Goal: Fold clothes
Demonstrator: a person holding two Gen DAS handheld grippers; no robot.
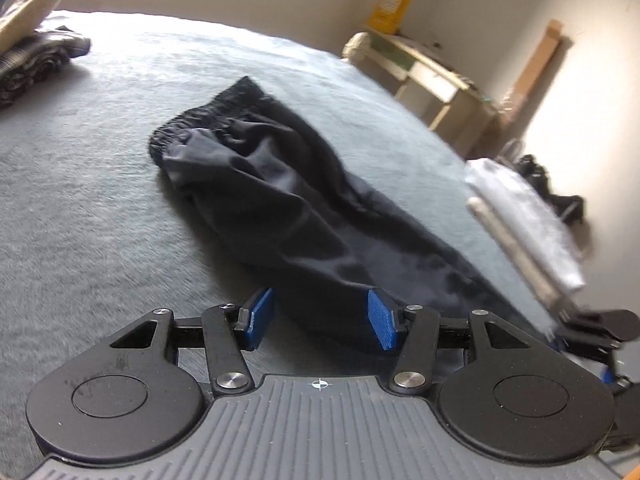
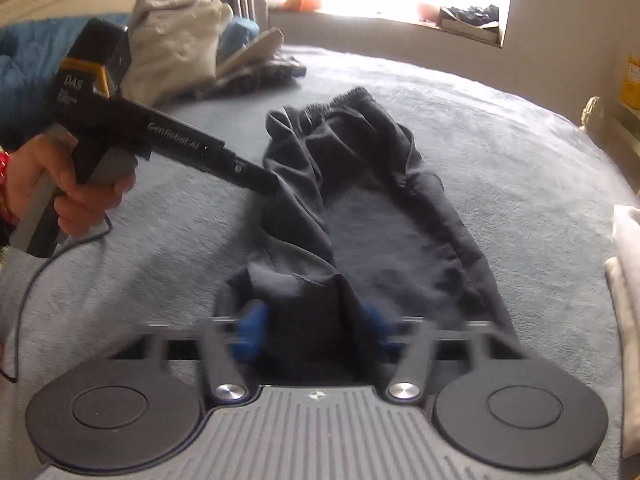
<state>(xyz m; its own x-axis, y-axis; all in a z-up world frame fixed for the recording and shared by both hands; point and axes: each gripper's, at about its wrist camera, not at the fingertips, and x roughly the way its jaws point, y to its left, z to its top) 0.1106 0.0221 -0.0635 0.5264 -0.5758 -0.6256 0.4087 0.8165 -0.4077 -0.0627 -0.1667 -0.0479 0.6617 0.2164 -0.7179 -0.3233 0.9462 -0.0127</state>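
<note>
Right wrist view shows dark trousers [image 2: 360,200] spread on the grey bed [image 2: 520,152], their hem between the right gripper [image 2: 316,330]'s spread blue pads, and "GenRobot.AI" on the left gripper [image 1: 321,318], which its own view shows wide open, with folded clothes [image 1: 28,48] beyond.

Dark trousers [image 2: 360,208] lie rumpled lengthwise on the grey bedspread [image 2: 520,160], elastic waistband farthest away.

"GenRobot.AI" printed in white along the black body of the left gripper [image 2: 269,184]; "DAS" on its rear housing; smaller lettering beneath illegible.
</note>
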